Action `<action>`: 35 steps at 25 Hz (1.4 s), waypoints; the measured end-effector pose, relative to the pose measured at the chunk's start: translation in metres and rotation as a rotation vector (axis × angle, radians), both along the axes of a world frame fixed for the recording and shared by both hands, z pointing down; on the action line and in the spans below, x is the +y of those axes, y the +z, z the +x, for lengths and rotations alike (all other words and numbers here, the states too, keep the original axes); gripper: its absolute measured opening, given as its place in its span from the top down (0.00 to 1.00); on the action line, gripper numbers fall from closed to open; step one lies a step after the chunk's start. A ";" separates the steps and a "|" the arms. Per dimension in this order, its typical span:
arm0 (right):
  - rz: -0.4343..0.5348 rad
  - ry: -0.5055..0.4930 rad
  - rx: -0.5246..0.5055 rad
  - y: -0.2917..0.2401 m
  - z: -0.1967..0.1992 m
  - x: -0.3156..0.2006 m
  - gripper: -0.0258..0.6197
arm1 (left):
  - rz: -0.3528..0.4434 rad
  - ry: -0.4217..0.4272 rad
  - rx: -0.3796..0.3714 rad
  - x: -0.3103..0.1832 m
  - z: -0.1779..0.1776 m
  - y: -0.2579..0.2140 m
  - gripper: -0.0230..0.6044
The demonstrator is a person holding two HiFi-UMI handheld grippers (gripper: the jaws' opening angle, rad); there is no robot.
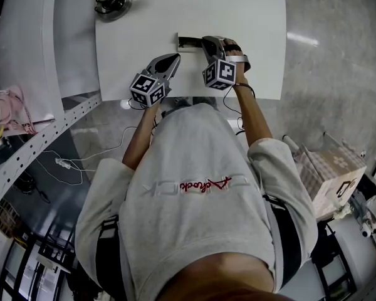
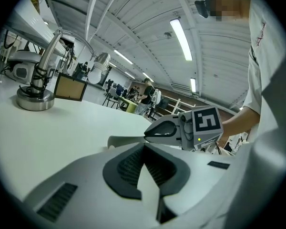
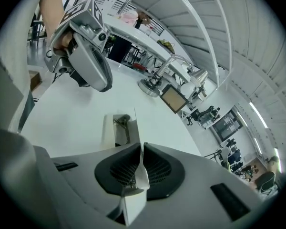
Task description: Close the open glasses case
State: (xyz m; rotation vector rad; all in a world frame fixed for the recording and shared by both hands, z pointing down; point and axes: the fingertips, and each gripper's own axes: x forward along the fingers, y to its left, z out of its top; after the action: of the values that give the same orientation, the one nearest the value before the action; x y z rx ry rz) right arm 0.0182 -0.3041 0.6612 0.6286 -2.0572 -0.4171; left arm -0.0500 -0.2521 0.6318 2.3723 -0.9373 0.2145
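We stand over a white table (image 1: 257, 24). Our left gripper (image 2: 144, 147) sits low over it, just left of the case (image 1: 189, 41), fingers closed on nothing. Our right gripper (image 3: 142, 148) is at the open case near the table's front edge, fingers clamped on its upright lid (image 3: 141, 171).

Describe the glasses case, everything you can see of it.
The glasses case is a white, boxy, stiff-looking shell lying open on the white table. A pair of glasses lies inside. Its thin lid stands upright, pinched between the shut jaws of the right tool. The left tool is close beside it.
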 end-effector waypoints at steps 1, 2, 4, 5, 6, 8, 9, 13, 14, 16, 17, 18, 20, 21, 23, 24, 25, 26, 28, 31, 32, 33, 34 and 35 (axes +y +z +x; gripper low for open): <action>-0.004 0.001 -0.003 0.002 0.000 0.004 0.91 | 0.001 0.001 0.001 0.000 0.000 0.000 0.92; -0.008 0.002 -0.005 0.004 -0.001 0.009 0.91 | 0.001 0.003 0.002 0.001 0.001 0.000 0.92; -0.011 0.003 -0.005 0.008 -0.001 0.016 0.91 | 0.001 0.007 0.003 0.002 0.002 0.000 0.92; -0.012 0.004 -0.004 0.009 -0.001 0.020 0.91 | 0.002 0.009 0.004 0.003 0.002 0.000 0.92; -0.014 0.005 -0.004 0.011 -0.001 0.022 0.91 | 0.003 0.010 0.004 0.003 0.003 0.000 0.92; -0.027 0.007 -0.002 0.014 -0.001 0.028 0.90 | 0.004 0.011 0.004 0.004 0.003 0.000 0.92; -0.036 0.008 0.000 0.016 -0.002 0.031 0.90 | 0.005 0.012 0.004 0.004 0.003 -0.001 0.92; -0.073 -0.001 0.014 0.029 -0.002 0.041 0.90 | 0.011 0.011 0.004 0.006 0.003 -0.003 0.92; -0.082 -0.003 0.018 0.032 -0.001 0.042 0.90 | 0.012 0.011 0.004 0.006 0.003 -0.004 0.92; -0.106 0.009 0.017 0.039 0.000 0.043 0.89 | 0.014 0.009 0.002 0.007 0.002 -0.004 0.92; -0.115 0.019 0.012 0.041 0.000 0.042 0.90 | 0.016 0.008 0.002 0.007 0.001 -0.005 0.92; -0.120 0.025 0.009 0.042 0.000 0.042 0.90 | 0.017 0.008 0.002 0.007 0.001 -0.005 0.92; -0.123 0.027 0.007 0.042 0.000 0.042 0.90 | 0.020 0.007 0.002 0.008 0.000 -0.006 0.92; -0.125 0.030 0.003 0.042 0.000 0.042 0.90 | 0.022 0.007 0.002 0.008 0.000 -0.006 0.92; -0.132 0.039 -0.003 0.042 -0.001 0.042 0.90 | 0.025 0.007 0.002 0.008 0.001 -0.008 0.92; -0.133 0.044 -0.004 0.042 -0.001 0.042 0.90 | 0.027 0.008 0.002 0.009 0.001 -0.008 0.92; -0.129 0.050 -0.007 0.041 -0.001 0.042 0.90 | 0.028 0.009 0.002 0.009 0.002 -0.009 0.92; -0.123 0.056 -0.012 0.039 0.000 0.042 0.90 | 0.030 0.010 0.002 0.009 0.002 -0.009 0.92; -0.108 0.066 -0.025 0.033 0.000 0.041 0.91 | 0.035 0.014 0.002 0.009 0.003 -0.011 0.92; -0.093 0.085 -0.045 0.024 0.002 0.039 0.92 | 0.042 0.020 0.000 0.009 0.005 -0.013 0.92; -0.089 0.092 -0.051 0.022 0.002 0.039 0.92 | 0.044 0.023 0.000 0.010 0.006 -0.013 0.92; -0.084 0.095 -0.056 0.019 0.002 0.039 0.92 | 0.047 0.025 -0.001 0.010 0.006 -0.014 0.92; -0.079 0.097 -0.061 0.017 0.002 0.040 0.92 | 0.050 0.028 -0.001 0.010 0.007 -0.015 0.92; -0.076 0.098 -0.066 0.015 0.002 0.040 0.92 | 0.054 0.030 -0.002 0.011 0.007 -0.016 0.92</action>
State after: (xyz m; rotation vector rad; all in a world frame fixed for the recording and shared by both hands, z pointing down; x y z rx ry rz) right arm 0.0201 -0.2640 0.6761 0.7025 -2.0845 -0.2637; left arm -0.0428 -0.2415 0.6154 2.4367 -0.9195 0.2053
